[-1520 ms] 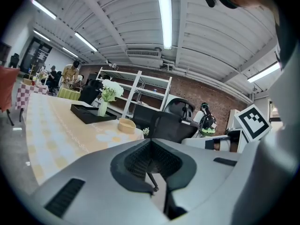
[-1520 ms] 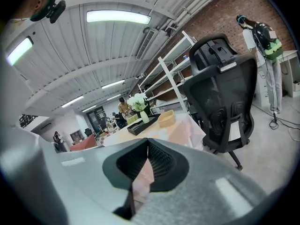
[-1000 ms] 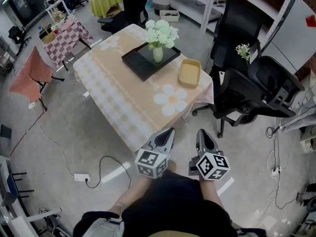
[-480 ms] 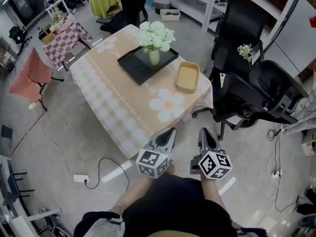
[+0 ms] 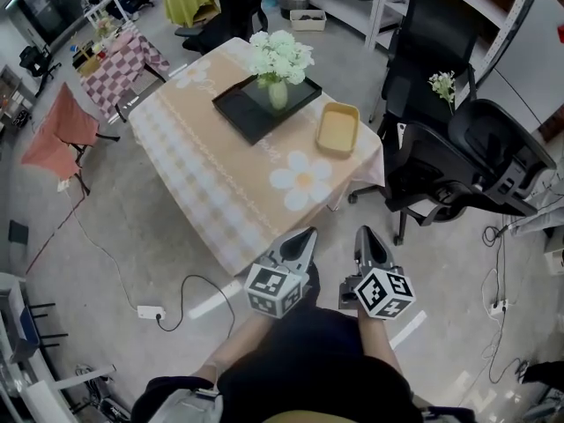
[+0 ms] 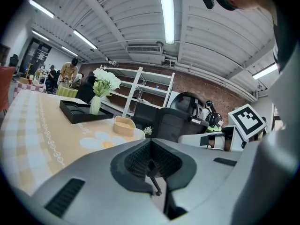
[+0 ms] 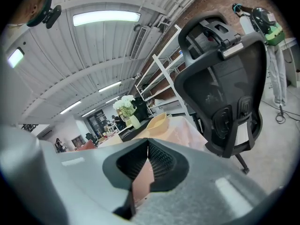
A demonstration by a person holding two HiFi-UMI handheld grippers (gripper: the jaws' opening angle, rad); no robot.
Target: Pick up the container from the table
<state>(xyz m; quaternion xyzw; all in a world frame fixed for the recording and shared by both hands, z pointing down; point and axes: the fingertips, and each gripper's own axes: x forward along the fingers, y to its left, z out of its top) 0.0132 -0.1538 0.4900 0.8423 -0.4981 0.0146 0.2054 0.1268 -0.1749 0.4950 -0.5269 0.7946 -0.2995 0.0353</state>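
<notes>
At the far left of the head view, a chair draped in red cloth stands on the grey floor. A white power strip lies nearer the person. The table, under a peach checked cloth with daisy prints, fills the upper middle. A black tray sits on it, carrying a vase of white flowers. The container, a shallow yellow rectangular dish, rests on the cloth just right of the tray, close to the table's right edge and beyond a large daisy print. Below the table's near corner, over the floor, the left gripper is held out in front of the person's body with a bare forearm behind it. Its marker cube faces up and its nose points toward the table. In the left gripper view its jaws meet tip to tip with nothing between them. Just beside it on the right, the right gripper is held roughly parallel, and its jaws are likewise pressed together and empty. Both grippers are well apart from the container. Black office chairs stand to the right of the table.
</notes>
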